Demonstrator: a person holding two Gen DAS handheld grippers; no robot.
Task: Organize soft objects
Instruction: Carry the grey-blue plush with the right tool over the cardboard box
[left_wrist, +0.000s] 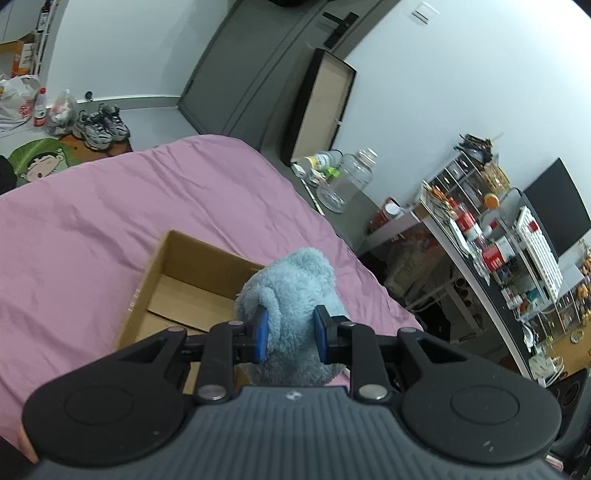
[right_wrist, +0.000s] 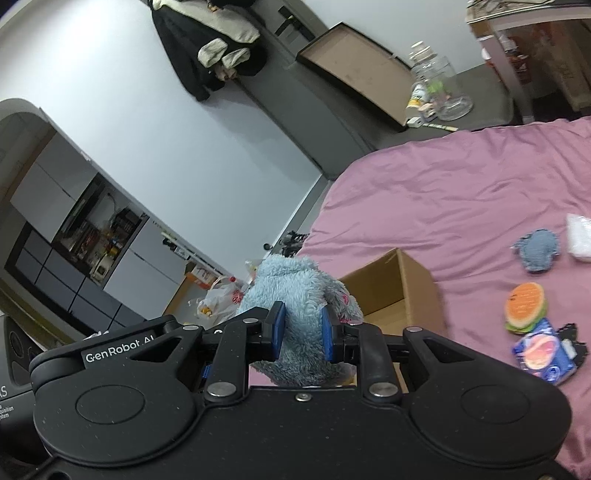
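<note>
A fluffy light-blue plush toy (left_wrist: 291, 295) is clamped between the blue pads of my left gripper (left_wrist: 291, 334), held just above the right side of an open cardboard box (left_wrist: 184, 280) on the pink bed. My right gripper (right_wrist: 301, 330) is also shut on the light-blue plush toy (right_wrist: 295, 291), which has a pink-spotted patch. The box (right_wrist: 399, 291) lies behind it. On the bed to the right lie a small blue-grey plush (right_wrist: 537, 249), a burger-shaped soft toy (right_wrist: 526, 306) and a blue packet with a pink picture (right_wrist: 543, 350).
The pink bedsheet (left_wrist: 110, 221) covers the bed. A white soft item (right_wrist: 580, 238) lies at the right edge. A glass jar (left_wrist: 351, 177) and clutter stand on the grey floor beyond the bed. Shelves (left_wrist: 491, 236) crowd the right side.
</note>
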